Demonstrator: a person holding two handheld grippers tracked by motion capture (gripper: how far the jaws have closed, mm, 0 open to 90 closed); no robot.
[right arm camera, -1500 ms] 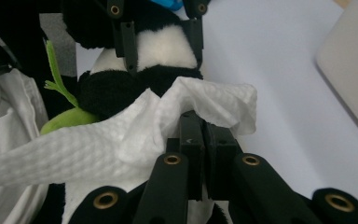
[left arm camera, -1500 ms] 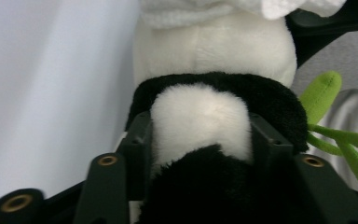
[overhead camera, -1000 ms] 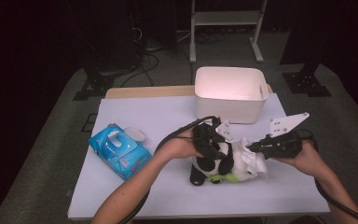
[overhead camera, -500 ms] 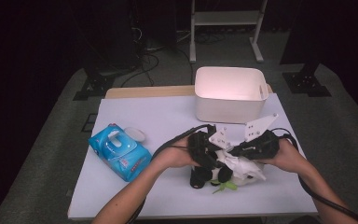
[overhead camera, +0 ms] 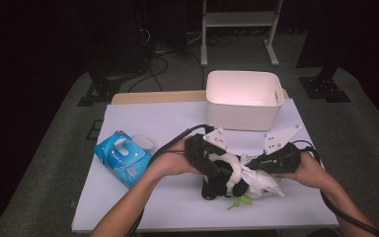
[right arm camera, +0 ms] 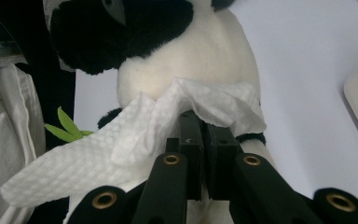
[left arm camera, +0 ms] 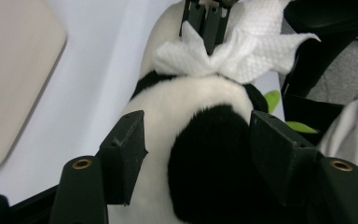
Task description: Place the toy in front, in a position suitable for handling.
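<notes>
A black and white panda plush toy [overhead camera: 224,178] lies on the white table [overhead camera: 143,202], a little in front of the white bin [overhead camera: 243,98]. A white wet wipe [right arm camera: 135,135] is pressed on the panda's pale belly. The right gripper [right arm camera: 200,133] has its jaws squeezed tight together on a bunch of that wipe, and the rest of the wipe hangs loose to one side. In the left gripper view the same wipe [left arm camera: 233,56] puffs out like a bow on both sides of those pinching jaws. The left gripper [left arm camera: 198,140] sits around the panda's head, one jaw on each side. Its jaws have just been opening, so they stand partly wide with the panda between them, and they do not seem to squeeze it. A small green leaf [overhead camera: 238,201] sticks out from under the panda, on the side away from the bin. In the high view the left gripper [overhead camera: 208,165] and the right gripper [overhead camera: 256,165] meet over the panda, with a hand behind each. A blue pack of wet wipes [overhead camera: 122,157] lies on the table, well to the left of the panda, with a small white lid [overhead camera: 143,141] just beside it.
</notes>
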